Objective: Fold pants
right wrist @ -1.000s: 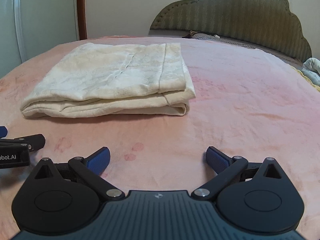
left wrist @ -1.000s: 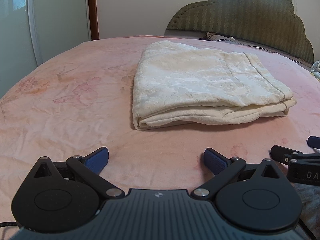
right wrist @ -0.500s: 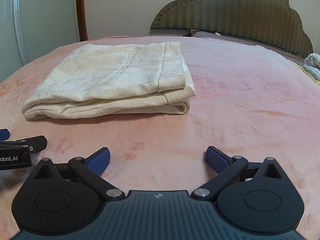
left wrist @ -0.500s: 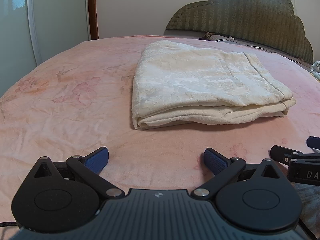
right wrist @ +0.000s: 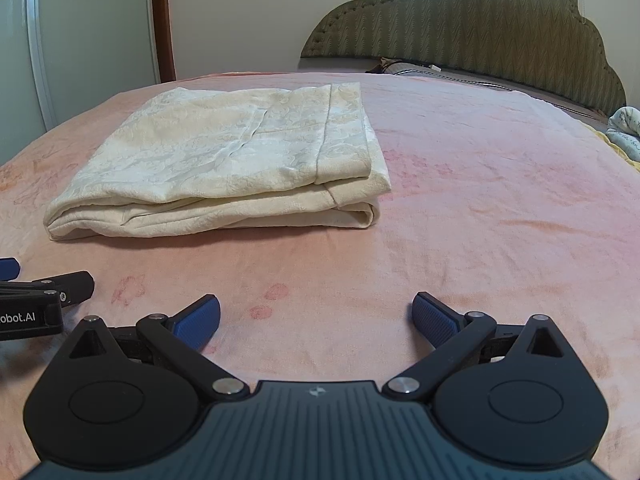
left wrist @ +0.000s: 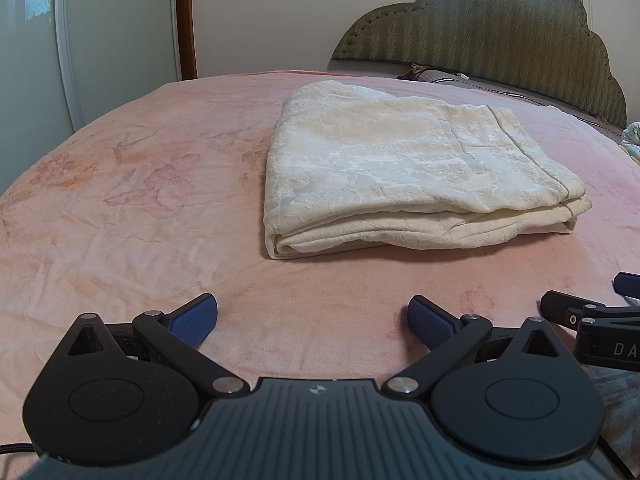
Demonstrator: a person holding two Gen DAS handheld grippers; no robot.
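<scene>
Cream-coloured pants (left wrist: 404,168) lie folded into a flat rectangular stack on the pink bedspread (left wrist: 140,208); the right wrist view shows the same pants (right wrist: 232,160) to the left of centre. My left gripper (left wrist: 313,320) is open, low over the bedspread, well short of the stack's near edge, with nothing between its blue pads. My right gripper (right wrist: 316,318) is also open and empty, in front of the stack's right end. Each gripper shows at the edge of the other's view: the right gripper (left wrist: 596,320) and the left gripper (right wrist: 36,296).
A green padded headboard (left wrist: 500,28) and a dark pillow (right wrist: 424,70) stand at the far end of the bed. A patterned bundle of cloth (right wrist: 624,128) lies at the right edge. A white wardrobe door (left wrist: 100,40) stands to the left.
The right gripper's view has tilted slightly upward, so the pants sit a little lower in it. The left gripper and the pants have not moved.
</scene>
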